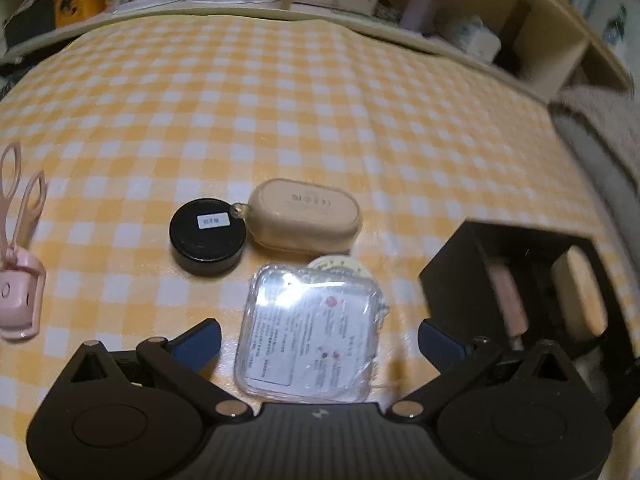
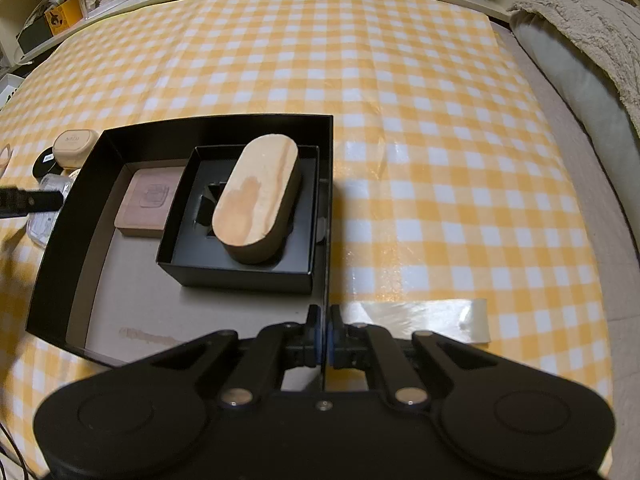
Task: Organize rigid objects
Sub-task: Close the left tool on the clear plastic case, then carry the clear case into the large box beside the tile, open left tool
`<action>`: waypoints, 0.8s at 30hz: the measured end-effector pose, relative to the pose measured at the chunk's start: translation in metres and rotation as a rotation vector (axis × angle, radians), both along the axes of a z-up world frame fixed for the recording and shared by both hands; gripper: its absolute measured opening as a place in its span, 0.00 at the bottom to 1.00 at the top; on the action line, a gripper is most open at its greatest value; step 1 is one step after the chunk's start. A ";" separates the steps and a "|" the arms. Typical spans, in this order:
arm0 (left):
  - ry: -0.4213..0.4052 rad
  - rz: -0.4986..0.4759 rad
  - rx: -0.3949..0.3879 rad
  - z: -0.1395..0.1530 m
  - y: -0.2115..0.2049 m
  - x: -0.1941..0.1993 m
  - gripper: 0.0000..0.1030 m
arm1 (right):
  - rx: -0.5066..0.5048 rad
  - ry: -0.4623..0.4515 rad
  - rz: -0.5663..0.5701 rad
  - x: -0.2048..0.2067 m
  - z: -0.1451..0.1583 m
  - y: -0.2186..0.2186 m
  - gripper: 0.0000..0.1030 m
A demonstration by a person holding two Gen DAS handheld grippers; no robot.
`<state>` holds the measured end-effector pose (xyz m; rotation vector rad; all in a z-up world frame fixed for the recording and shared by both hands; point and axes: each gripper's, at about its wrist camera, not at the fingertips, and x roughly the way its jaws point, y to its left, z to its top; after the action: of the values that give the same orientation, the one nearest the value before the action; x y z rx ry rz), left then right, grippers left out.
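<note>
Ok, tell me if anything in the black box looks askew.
Yes. The oval wooden block sits tilted across the small black tray inside the large black box, not flat. The right gripper pinches the box's wall.

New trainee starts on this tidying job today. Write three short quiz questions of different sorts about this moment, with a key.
1. True or false: the right hand-held gripper is clamped on the near wall of the big black box.
2. Which thing lies between the open fingers of the left hand-held gripper?
A. the round black tin
B. the clear plastic packet
C. the pink scissors
3. Fill in: the oval wooden block rests in the small black ____ inside the big box.

Key: 1 true; 2 B; 3 box.
</note>
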<state>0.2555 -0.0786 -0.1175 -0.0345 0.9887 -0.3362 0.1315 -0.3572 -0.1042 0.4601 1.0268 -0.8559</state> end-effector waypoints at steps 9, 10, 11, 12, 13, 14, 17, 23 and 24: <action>-0.002 0.010 0.008 0.000 0.001 0.002 0.76 | 0.002 0.003 0.001 -0.001 -0.001 -0.001 0.04; 0.004 0.015 0.002 0.002 0.003 0.002 0.76 | 0.001 0.006 0.001 -0.001 -0.001 -0.001 0.04; 0.007 0.026 -0.006 0.004 0.004 0.002 0.76 | 0.001 0.005 0.001 -0.001 -0.001 -0.001 0.04; 0.003 0.041 -0.015 0.007 0.006 0.000 0.76 | 0.000 0.006 0.001 -0.001 -0.001 -0.001 0.04; -0.001 0.054 -0.025 0.010 0.007 -0.001 0.76 | 0.002 0.004 0.000 -0.001 -0.001 -0.001 0.04; -0.004 0.062 -0.040 0.015 0.008 -0.001 0.76 | 0.004 0.003 0.000 -0.001 -0.001 -0.001 0.04; -0.009 0.060 -0.094 0.032 0.006 -0.008 0.76 | 0.003 0.005 0.000 0.000 -0.002 -0.001 0.04; 0.014 -0.010 -0.223 0.062 -0.010 -0.035 0.76 | 0.003 0.005 0.000 0.000 -0.002 0.000 0.04; 0.032 -0.023 -0.250 0.065 -0.015 -0.039 0.76 | 0.003 0.006 0.000 -0.001 -0.002 0.000 0.04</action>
<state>0.2160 -0.0933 -0.0521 -0.2559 0.9744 -0.4801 0.1310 -0.3574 -0.1059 0.4600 1.0334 -0.8561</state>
